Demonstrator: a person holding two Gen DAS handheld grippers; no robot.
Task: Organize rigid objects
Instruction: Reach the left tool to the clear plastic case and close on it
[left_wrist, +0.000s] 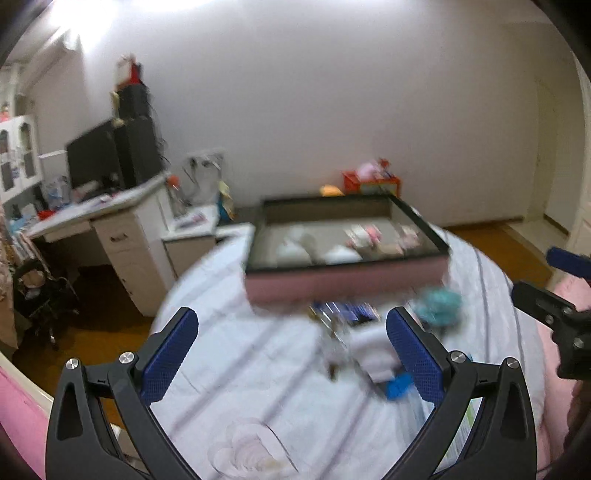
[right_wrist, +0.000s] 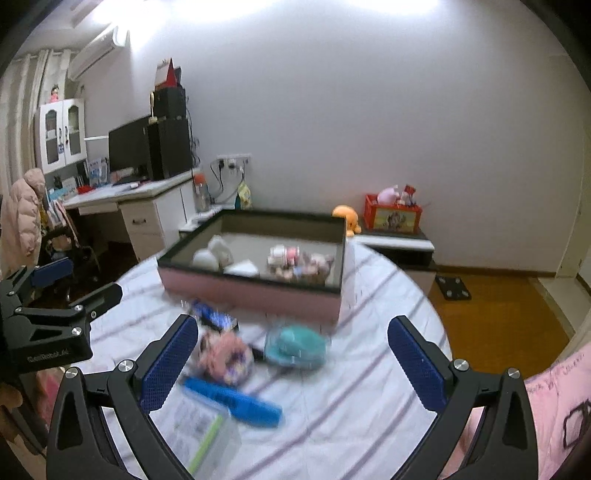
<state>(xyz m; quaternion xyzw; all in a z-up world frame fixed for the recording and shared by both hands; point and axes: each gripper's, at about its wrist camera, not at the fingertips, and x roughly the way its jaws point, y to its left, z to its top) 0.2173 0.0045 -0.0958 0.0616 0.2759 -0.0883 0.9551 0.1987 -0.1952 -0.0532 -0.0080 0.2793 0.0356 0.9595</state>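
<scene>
A pink box with a black rim (left_wrist: 343, 284) (right_wrist: 251, 291) sits on the striped bed sheet (right_wrist: 369, 387) and holds several small toys and white items. In front of it lie loose objects: a teal round case (right_wrist: 295, 349) (left_wrist: 439, 302), a pink patterned item (right_wrist: 225, 356), a long blue object (right_wrist: 232, 400), a dark blue packet (right_wrist: 212, 315) (left_wrist: 347, 310) and a white and green carton (right_wrist: 207, 432). My left gripper (left_wrist: 293, 314) is open and holds nothing, and blurred objects lie ahead of its right finger. My right gripper (right_wrist: 293, 321) is open wide above the teal case and touches nothing.
A white desk (right_wrist: 147, 206) with a monitor stands at the far left. A low stand with a red crate (right_wrist: 393, 216) and an orange plush (right_wrist: 347, 218) is behind the bed. Wooden floor (right_wrist: 498, 317) lies to the right. A pink blanket (right_wrist: 557, 406) covers the near right corner.
</scene>
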